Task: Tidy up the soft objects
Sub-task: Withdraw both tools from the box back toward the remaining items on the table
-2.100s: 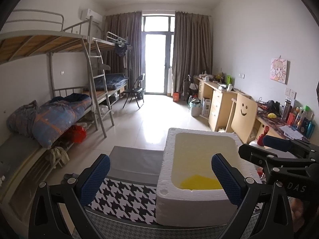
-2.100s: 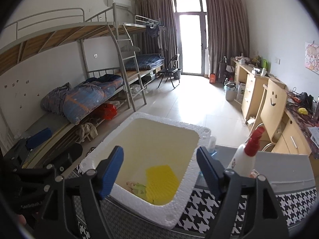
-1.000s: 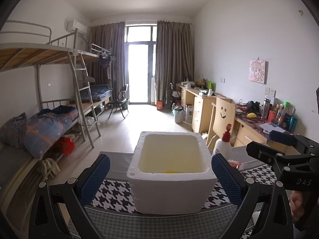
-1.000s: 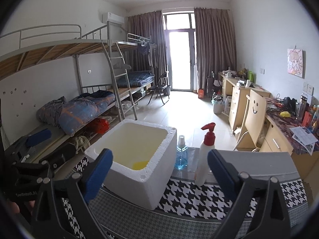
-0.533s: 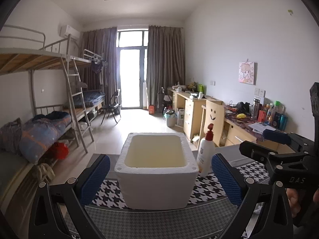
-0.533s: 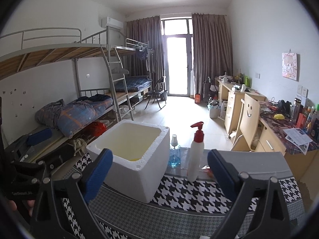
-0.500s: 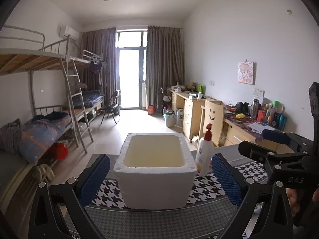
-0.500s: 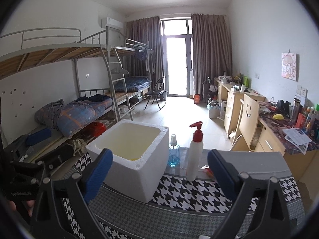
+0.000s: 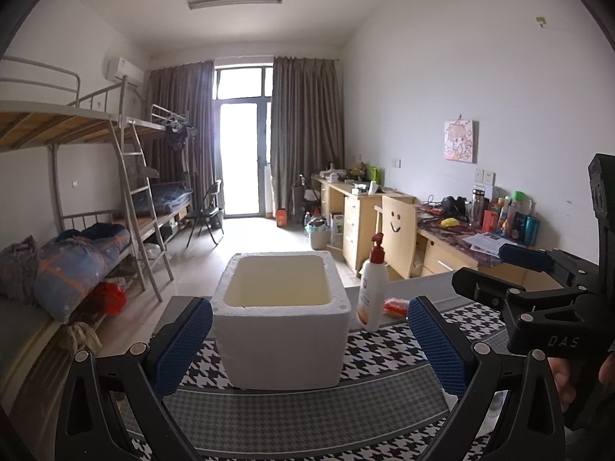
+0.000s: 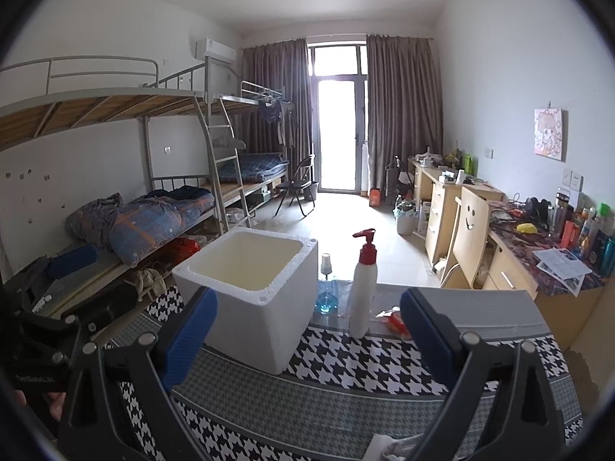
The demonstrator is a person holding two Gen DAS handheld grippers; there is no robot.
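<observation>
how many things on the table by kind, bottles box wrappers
bottles: 2, pump bottle and blue bottle
foam box: 1
red wrapper: 1
total: 4

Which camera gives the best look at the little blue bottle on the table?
The right wrist view. There the blue bottle stands in plain sight between the foam box and the white pump bottle. In the left wrist view the foam box hides it, so nothing of it shows.
</observation>
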